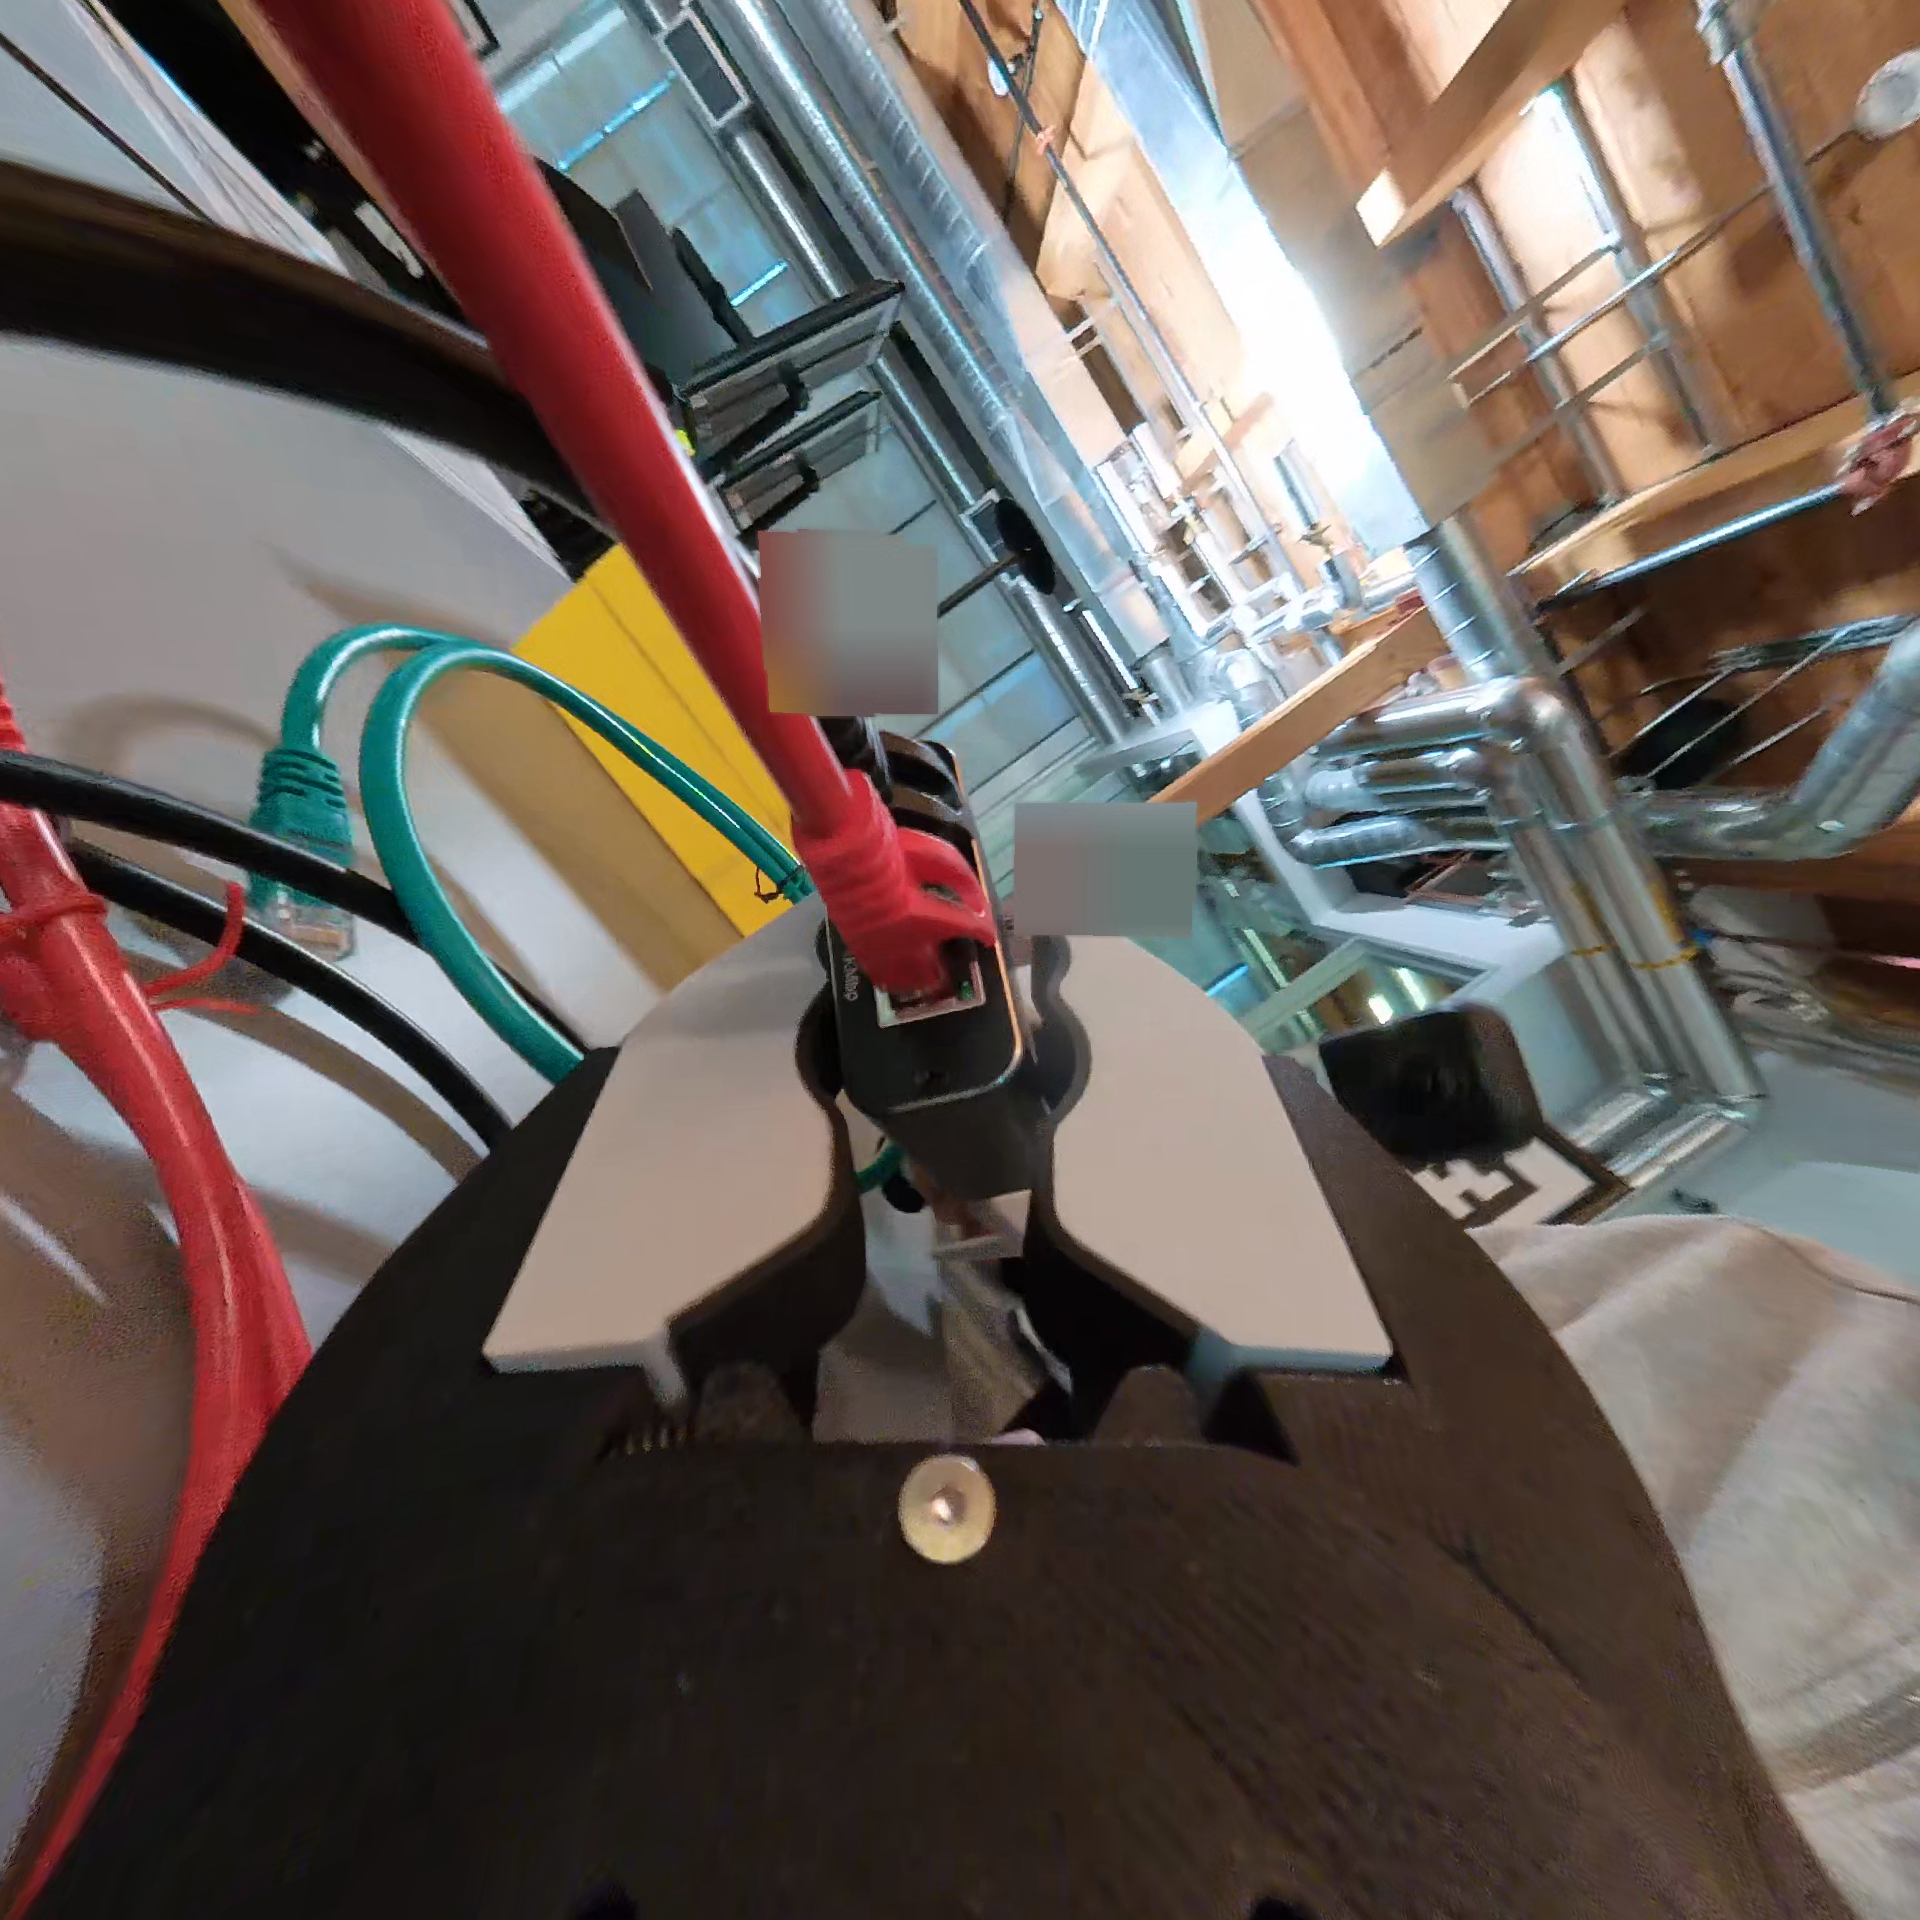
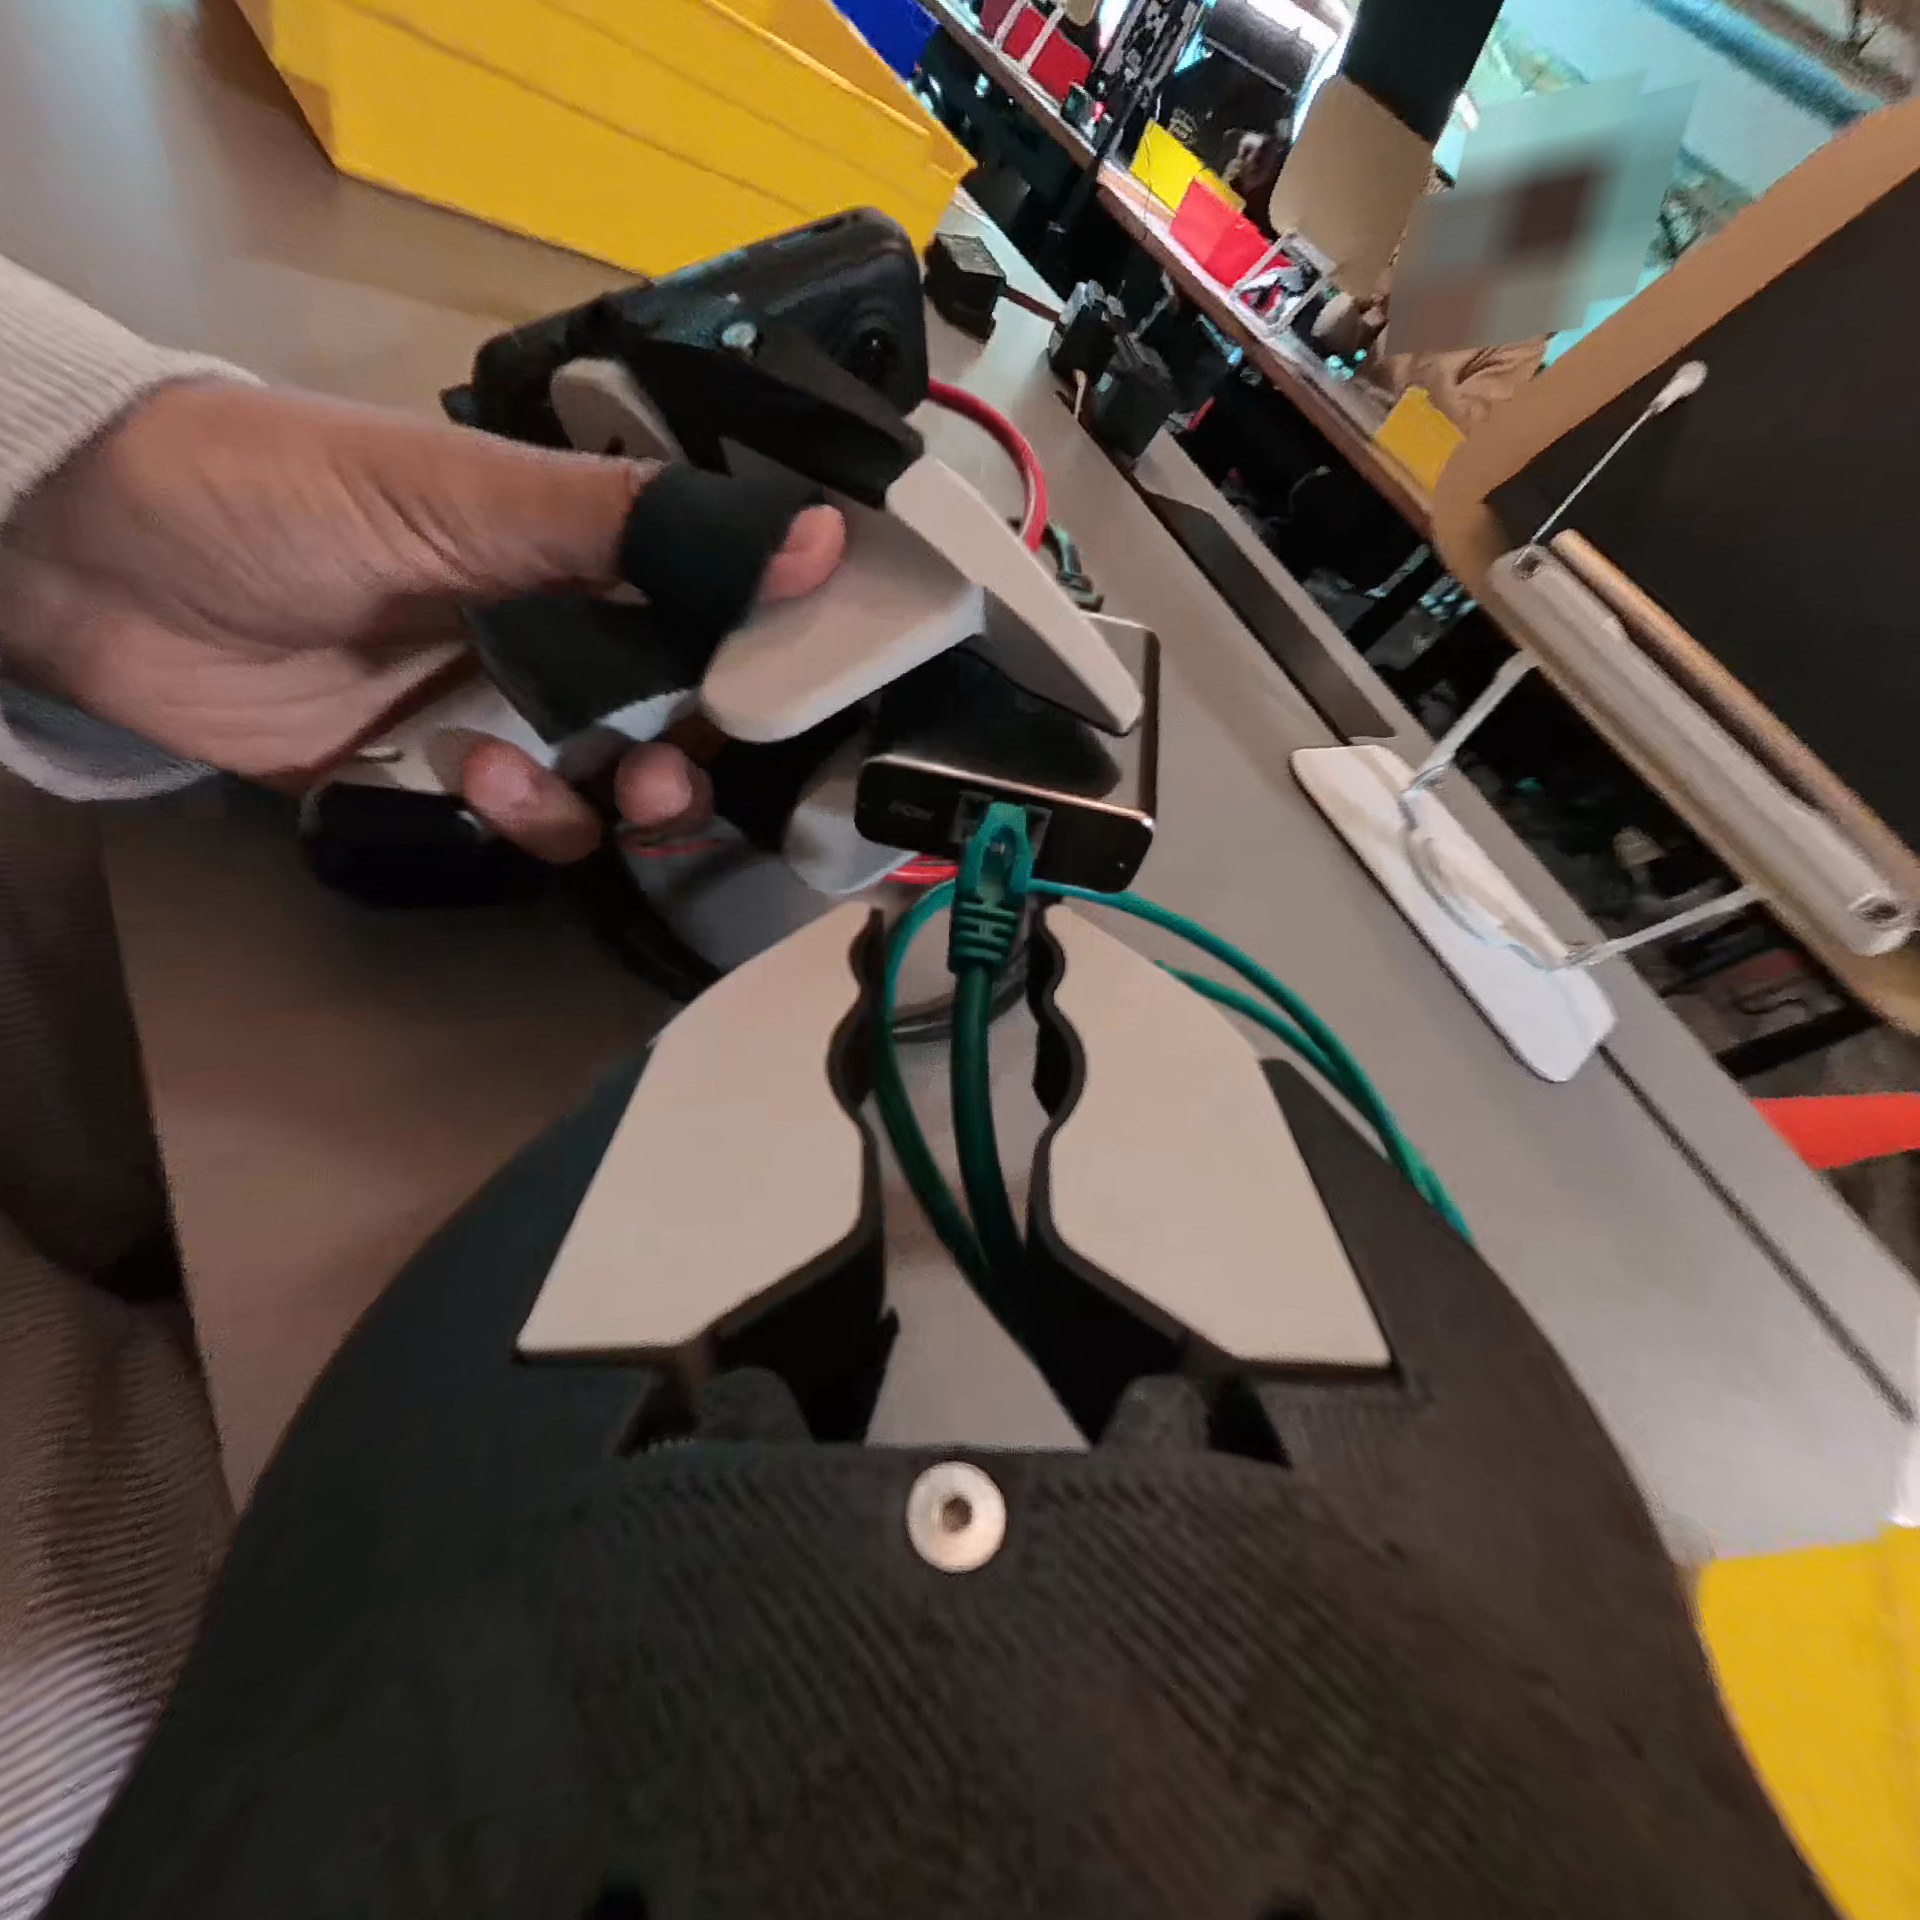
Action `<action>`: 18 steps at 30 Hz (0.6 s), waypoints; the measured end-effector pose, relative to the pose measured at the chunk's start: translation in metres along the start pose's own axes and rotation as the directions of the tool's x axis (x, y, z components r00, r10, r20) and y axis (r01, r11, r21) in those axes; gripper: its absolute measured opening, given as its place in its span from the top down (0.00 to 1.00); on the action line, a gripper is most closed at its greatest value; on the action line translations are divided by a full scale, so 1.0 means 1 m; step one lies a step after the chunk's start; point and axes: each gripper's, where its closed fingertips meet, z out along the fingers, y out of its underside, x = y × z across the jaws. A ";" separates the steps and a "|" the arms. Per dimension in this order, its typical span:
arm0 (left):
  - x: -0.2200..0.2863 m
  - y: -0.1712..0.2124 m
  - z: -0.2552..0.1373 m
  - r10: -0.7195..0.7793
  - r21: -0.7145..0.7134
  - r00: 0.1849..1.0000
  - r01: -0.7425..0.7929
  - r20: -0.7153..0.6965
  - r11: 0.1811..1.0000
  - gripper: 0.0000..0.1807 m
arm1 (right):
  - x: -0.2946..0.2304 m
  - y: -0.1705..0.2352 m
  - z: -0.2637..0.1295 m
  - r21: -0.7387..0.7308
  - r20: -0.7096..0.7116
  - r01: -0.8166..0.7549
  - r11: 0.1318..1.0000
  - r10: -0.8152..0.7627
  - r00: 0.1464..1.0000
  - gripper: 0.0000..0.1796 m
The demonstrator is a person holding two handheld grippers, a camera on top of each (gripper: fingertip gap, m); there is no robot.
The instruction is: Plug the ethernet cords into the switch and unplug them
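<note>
L gripper (image 1: 940,1039) has its jaws clenched on the small black switch (image 1: 930,1049), held up off the counter (image 2: 1299,894) w/ the red ethernet cord (image 1: 873,883) plugged into one end. The green ethernet cord (image 2: 987,904) is plugged into the switch's other end. R gripper (image 2: 951,971) sits just behind that plug, jaws released, cord running btwn them.
</note>
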 end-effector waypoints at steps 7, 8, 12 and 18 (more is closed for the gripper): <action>0.000 0.005 0.001 0.148 -0.076 0.988 -0.145 0.036 0.986 0.83 | 0.021 -0.014 -0.019 0.140 0.178 -0.442 0.886 0.417 0.892 0.76; 0.000 0.005 0.001 0.147 -0.081 0.989 -0.144 0.034 0.986 0.83 | 0.025 -0.013 -0.019 0.143 0.184 -0.483 0.864 0.456 0.871 0.80; 0.000 0.004 0.001 0.131 -0.075 0.991 -0.128 0.025 0.989 0.83 | 0.022 -0.010 -0.020 0.123 0.262 -0.561 0.818 0.519 0.814 0.95; 0.001 0.006 0.002 0.127 -0.085 0.992 -0.125 0.012 0.989 0.83 | 0.007 -0.012 -0.021 0.075 0.395 -0.635 0.769 0.561 0.727 0.95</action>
